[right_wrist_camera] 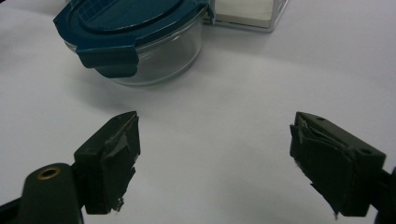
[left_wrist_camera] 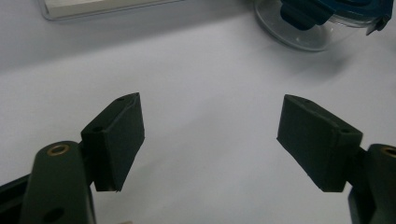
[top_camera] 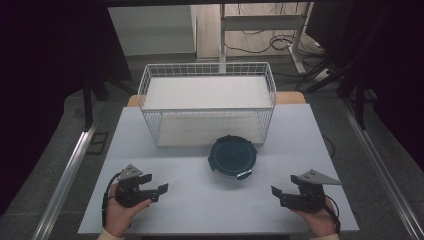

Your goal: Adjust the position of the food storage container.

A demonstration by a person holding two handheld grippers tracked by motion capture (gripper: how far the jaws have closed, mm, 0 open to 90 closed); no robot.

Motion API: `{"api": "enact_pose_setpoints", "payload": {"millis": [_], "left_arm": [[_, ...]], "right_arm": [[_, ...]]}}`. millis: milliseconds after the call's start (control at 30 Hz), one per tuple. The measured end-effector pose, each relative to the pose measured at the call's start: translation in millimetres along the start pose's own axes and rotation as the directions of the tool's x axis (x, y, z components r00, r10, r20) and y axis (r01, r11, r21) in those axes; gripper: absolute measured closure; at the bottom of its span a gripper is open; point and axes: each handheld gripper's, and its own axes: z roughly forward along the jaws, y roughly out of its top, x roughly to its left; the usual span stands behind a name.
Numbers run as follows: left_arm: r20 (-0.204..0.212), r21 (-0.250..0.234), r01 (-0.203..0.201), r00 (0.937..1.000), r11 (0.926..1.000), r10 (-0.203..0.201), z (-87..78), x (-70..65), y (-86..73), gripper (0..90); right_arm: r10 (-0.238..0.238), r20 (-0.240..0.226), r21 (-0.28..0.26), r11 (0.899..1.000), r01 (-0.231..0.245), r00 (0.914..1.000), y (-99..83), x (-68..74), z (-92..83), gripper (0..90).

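Table (top_camera: 210,200): white, flat, carrying everything; bare surface between the two hands
Wire basket (top_camera: 207,102): white, rectangular, at the far middle of the table, long side facing the person
Glass container (top_camera: 232,156): round, clear glass with a dark teal clip lid (right_wrist_camera: 126,21) on top; standing just in front of the basket's near right part, very close to it; one lid tab hanging over the near side
Left tongs (top_camera: 159,192): held in the left hand (top_camera: 120,215) at the near left, black jaws spread wide with nothing between them, aimed inward; container well apart, ahead and to the right in the left gripper view (left_wrist_camera: 322,23)
Right tongs (top_camera: 277,196): held in the right hand (top_camera: 317,220) at the near right, jaws spread wide and empty, aimed inward; container ahead and to the left, apart from the jaw tips
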Motion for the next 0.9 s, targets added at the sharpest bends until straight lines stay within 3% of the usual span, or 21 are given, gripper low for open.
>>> {"api": "enact_pose_setpoints", "payload": {"millis": [333, 900], "left_arm": [[-0.012, -0.003, -0.017, 0.9998, 0.9999, 0.017, 0.7, 0.3, -0.9, 22.0], [-0.01, -0.002, -0.011, 0.9999, 0.9999, 0.011, 0.4, 3.0, -1.7, 22.4]], "right_arm": [[-0.001, -0.005, 0.021, 1.0, 0.001, 1.0, 0.4, 0.1, 0.9, 19.4], [0.018, -0.004, 0.042, 0.999, -0.018, 0.9998, 4.8, 2.8, 0.5, 22.6]]}}
